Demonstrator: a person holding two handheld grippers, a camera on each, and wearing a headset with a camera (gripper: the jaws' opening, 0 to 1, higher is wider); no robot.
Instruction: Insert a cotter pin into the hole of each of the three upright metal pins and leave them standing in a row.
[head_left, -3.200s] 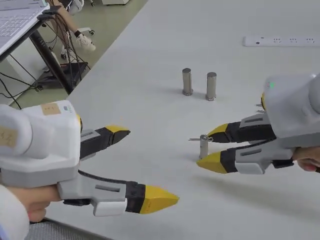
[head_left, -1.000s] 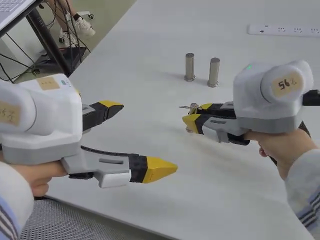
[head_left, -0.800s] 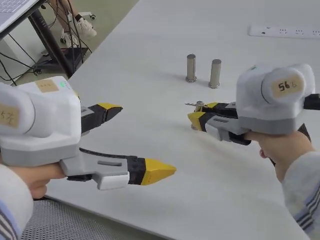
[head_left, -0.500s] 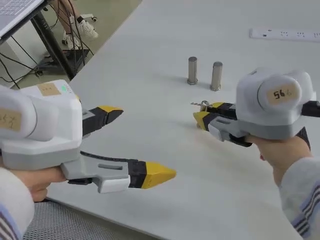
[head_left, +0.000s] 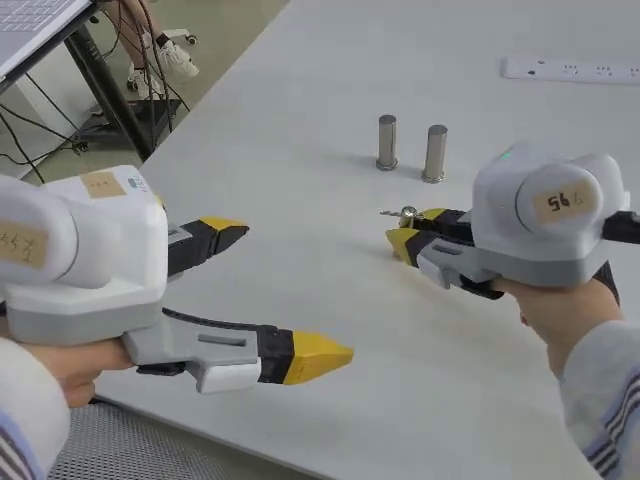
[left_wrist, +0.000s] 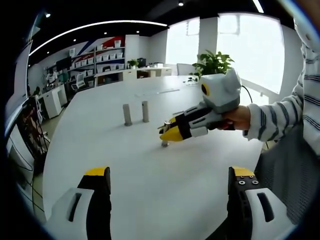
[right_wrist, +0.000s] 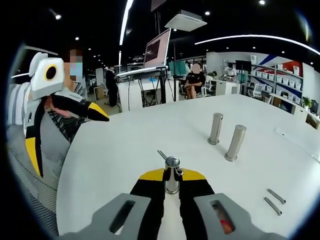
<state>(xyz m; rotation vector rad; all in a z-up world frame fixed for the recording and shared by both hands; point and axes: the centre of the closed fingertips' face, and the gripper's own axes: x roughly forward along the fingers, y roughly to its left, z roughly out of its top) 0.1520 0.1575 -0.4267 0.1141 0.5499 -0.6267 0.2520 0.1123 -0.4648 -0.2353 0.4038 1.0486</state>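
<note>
A: Surroundings?

B: White surface (head_left: 300, 110). Power strip (head_left: 570, 71) along the far edge. Laptop (head_left: 30, 20) on a stand past the left edge. In the right gripper view, spare cotters (right_wrist: 276, 196) lie flat side by side, to the right of the jaws.

A: Where is the pin?

B: Pin (right_wrist: 172, 176) sits between the tips of the right gripper (right_wrist: 171, 176), whose jaws are pinched on its shaft. In the left gripper view its base (left_wrist: 164, 143) looks to be on the surface. Second pin (head_left: 387, 141) and third pin (head_left: 435, 152) stand close together beyond it, apart from it.

A: Anything in the way?

B: From the head, the yellow jaw tips of the right gripper (head_left: 405, 240) cover the pin's lower part; just the top (head_left: 407, 214) shows.

A: Axes?

B: All three pins are upright, long axis vertical. Cotter (right_wrist: 162, 154) passes through the gripped pin near its top, lying roughly level and crosswise to it. Its free end points left in the head view (head_left: 390, 213), toward the left gripper's side.

A: Left gripper?

B: Left gripper (head_left: 287, 292) is held over the near-left part of the surface, well apart from the pins. Its jaws are spread wide, with bare surface between them.
</note>
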